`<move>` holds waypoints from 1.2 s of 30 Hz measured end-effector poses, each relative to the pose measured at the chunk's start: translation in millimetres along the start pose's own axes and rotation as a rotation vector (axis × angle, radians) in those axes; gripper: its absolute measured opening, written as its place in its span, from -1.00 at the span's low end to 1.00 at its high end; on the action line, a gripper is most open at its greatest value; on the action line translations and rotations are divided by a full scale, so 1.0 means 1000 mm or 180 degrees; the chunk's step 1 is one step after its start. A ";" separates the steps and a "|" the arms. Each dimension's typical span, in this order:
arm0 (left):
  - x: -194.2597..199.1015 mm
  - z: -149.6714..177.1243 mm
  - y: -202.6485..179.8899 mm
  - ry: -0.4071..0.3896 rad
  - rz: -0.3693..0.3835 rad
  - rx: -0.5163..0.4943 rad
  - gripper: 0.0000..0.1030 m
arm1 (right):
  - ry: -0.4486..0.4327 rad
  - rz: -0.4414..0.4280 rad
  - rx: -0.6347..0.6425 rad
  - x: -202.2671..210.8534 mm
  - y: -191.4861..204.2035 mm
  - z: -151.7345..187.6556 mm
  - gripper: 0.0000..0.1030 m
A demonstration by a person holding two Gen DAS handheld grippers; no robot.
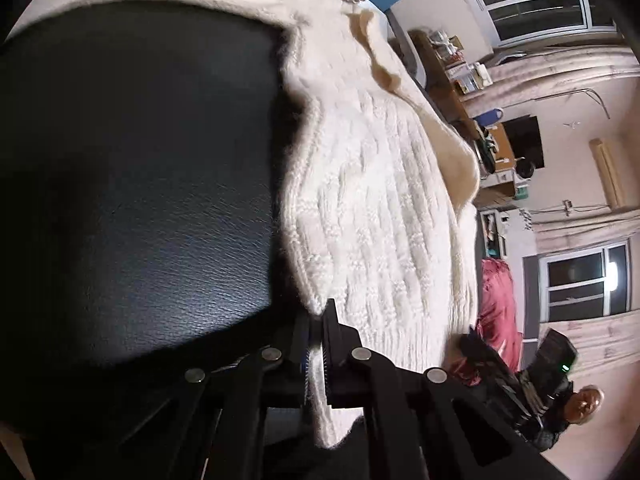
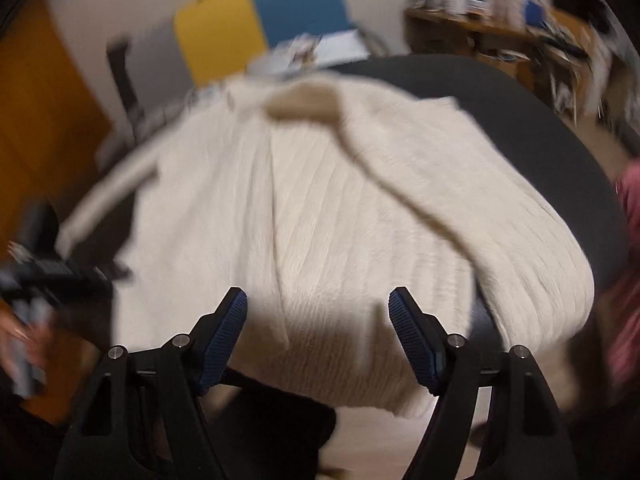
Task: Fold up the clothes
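Sweater point(image 2: 304, 216) lies spread over the dark surface point(image 1: 140, 184), its ribs running away from both tongs: left tongs point(image 1: 316, 344) pinch its near hem tight, while right tongs point(image 2: 318, 304) hover wide apart, empty, over the same hem.

This is a lived-in room, part workroom and part home, with a black leather-textured table point(image 1: 160, 200) as its centre. Beyond the table's far edge stands a wooden shelf point(image 1: 448, 68) crowded with boxes and small clutter, and past that a wall with dark windows point(image 1: 532, 4) — night outside. Behind the table, in the right wrist view, yellow and blue panels point(image 2: 256, 20) lean on a pale wall, and a red garment point(image 1: 498, 308) is heaped just off the table's side.
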State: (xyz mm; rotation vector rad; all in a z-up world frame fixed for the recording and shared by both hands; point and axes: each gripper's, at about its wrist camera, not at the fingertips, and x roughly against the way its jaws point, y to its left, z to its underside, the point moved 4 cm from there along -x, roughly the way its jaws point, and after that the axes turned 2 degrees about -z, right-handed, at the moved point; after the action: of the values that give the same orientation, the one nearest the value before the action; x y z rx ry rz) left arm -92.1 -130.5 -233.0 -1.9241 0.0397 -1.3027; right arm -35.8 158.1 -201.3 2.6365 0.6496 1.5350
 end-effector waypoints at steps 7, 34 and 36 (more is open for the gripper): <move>0.014 -0.002 0.012 -0.0058 -0.0121 -0.0063 -0.92 | 0.0113 0.0263 0.0229 -0.032 0.004 -0.001 0.61; 0.079 -0.051 0.043 -0.0444 0.0139 0.0031 -0.67 | 0.0128 0.0207 0.0532 -0.080 0.023 -0.042 0.47; 0.078 -0.070 0.042 -0.0431 -0.0012 -0.0058 -0.66 | 0.0026 0.0177 0.0493 -0.078 0.022 -0.040 0.48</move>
State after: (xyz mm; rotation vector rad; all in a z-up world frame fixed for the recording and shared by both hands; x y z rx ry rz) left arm -94.6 -234.1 -188.1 -2.0244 -0.0204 -1.1751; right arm -95.2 102.5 -240.8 2.7838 0.7301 1.5714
